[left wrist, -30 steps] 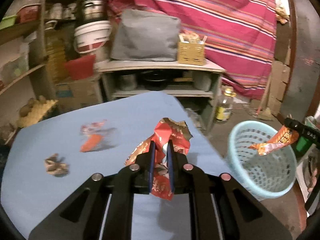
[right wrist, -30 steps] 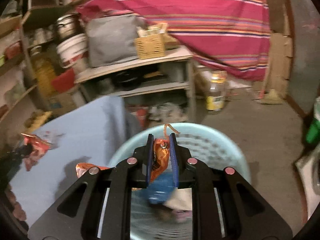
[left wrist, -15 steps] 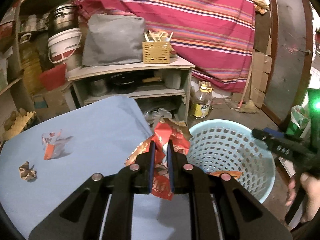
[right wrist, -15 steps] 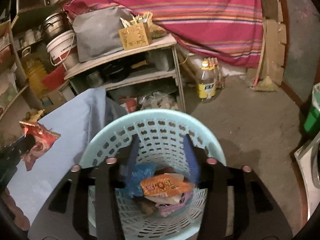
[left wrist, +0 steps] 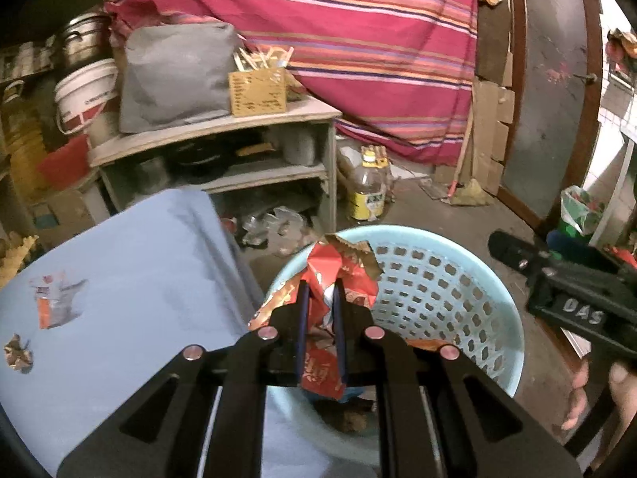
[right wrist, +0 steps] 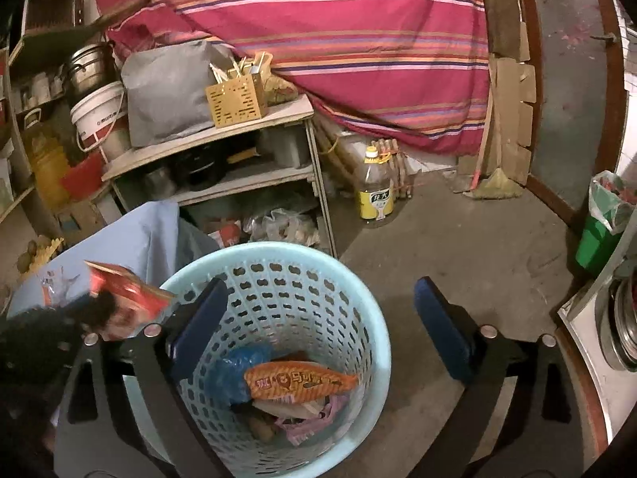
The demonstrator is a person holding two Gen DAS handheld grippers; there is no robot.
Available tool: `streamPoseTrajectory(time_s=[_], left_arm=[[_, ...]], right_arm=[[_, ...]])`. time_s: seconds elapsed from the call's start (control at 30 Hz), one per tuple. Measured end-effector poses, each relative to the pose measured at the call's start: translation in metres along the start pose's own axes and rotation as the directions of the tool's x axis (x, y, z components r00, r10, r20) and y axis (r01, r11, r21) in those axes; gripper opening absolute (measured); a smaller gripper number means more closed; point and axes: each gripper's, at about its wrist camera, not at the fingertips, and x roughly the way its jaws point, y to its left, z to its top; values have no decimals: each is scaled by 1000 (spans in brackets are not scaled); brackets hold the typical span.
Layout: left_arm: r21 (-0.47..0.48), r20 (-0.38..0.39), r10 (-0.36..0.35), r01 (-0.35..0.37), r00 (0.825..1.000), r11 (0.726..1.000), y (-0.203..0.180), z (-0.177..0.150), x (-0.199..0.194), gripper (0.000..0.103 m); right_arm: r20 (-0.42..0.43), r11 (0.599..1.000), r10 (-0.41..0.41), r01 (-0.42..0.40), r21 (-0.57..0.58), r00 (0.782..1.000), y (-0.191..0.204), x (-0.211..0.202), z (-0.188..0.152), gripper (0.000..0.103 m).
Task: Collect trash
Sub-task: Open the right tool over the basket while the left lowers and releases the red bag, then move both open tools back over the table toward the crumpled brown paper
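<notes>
A crumpled red wrapper [left wrist: 324, 279] hangs over the rim of the pale blue perforated basket [left wrist: 458, 275]. Inside that basket an orange snack packet [right wrist: 298, 384] lies flat atop a blue bag [right wrist: 235, 374] and pink scraps [right wrist: 310, 422]. Left of the basket, an orange-and-clear wrapper [left wrist: 51, 302] and a brown crumpled scrap [left wrist: 18, 356] lie on the bench [left wrist: 139, 279].

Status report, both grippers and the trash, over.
Left gripper shut on red wrapper, over basket. Right gripper open. Nothing in the way.

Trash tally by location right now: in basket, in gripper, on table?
In basket: at least 4, counting orange wrapper, blue bag
Held by left gripper: 1, red wrapper
On table: 2, torn packet, brown scrap
Total: at least 7
</notes>
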Motion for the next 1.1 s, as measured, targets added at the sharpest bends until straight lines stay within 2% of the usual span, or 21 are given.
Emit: streamPoseTrajectory(time_s=[0.33,0.37,0.4,0.47,0.67,0.83,0.87,0.97,1.1], left_arm=[[-19,-106,-37,35,994,999,-7,-2,52,14],[-23,-121,-39,37,992,999,-5,-4,54,23],[-26,-124,-37,34,992,999,-3,-5,54,47],[-28,-91,-9,6,996,1000,1,-8,44,72],[-31,-55,4,-6,998,1000,18,-10,15,73],[-47,-17,60,-61,998,997,52,-13,-18,78],[-50,-13,74,-75,997,996,61,-15,-24,79],[-66,4,144,-144,989,987,97,-24,-46,90],[-116,6,261,-258,965,959,167,-46,-72,91]], right_arm=[[-10,1000,-7,7,1,1000,-2,3,1,93],[-14,1000,-6,6,1,1000,-3,5,1,93],[-17,1000,-7,7,2,1000,-2,6,1,93],[-21,1000,-9,9,0,1000,-1,6,1,93],[-25,1000,-14,14,-12,1000,7,7,1,93],[-13,1000,7,-7,-29,1000,27,7,2,96],[-11,999,13,-13,-33,1000,32,7,2,98],[-3,997,35,-36,-62,999,58,6,1,99],[-23,989,56,-59,-136,998,98,11,-5,99]])
